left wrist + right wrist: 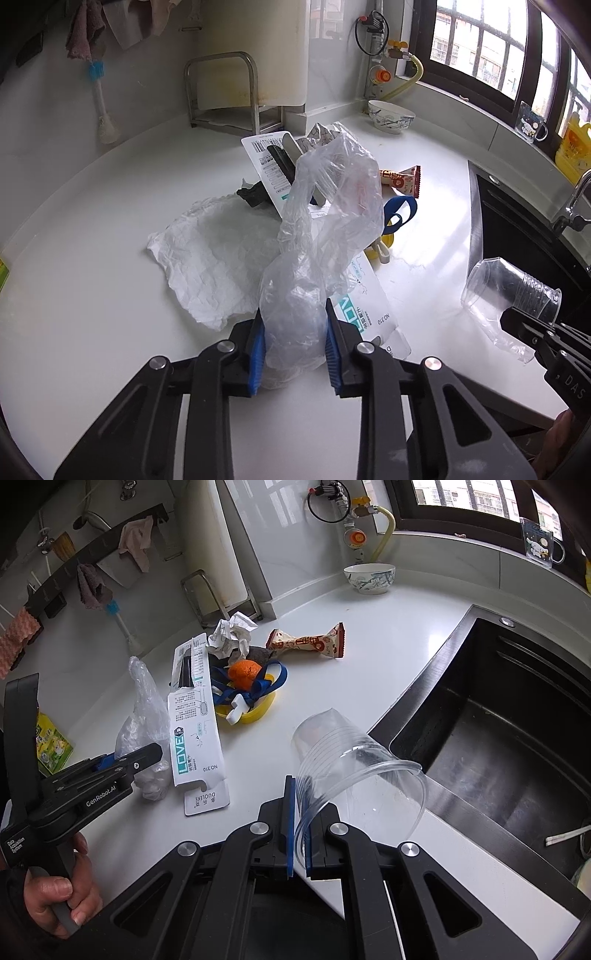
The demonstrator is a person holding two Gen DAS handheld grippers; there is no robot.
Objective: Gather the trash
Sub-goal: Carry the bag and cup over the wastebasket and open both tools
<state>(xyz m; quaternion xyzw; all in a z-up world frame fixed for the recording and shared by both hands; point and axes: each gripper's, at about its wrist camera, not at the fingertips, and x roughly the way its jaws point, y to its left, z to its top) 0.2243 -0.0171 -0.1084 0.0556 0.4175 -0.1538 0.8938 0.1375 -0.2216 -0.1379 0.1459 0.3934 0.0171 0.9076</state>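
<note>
Already both tools are loaded: the left gripper has its fingers pinched on the clear plastic bag at the counter centre. The right gripper fingers clamp the plastic cup rim beside the sink. Next, judging by the litter pile at twelve o'clock, the bag probably needs opening to take the cup.

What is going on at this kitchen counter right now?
A person is clearing trash with a handheld gripper in each hand. The left gripper is closed on a crumpled clear plastic bag. The right gripper pinches the rim of a clear plastic cup near the sink. A snack wrapper, orange peel and cardboard packaging still lie on the counter.
</note>
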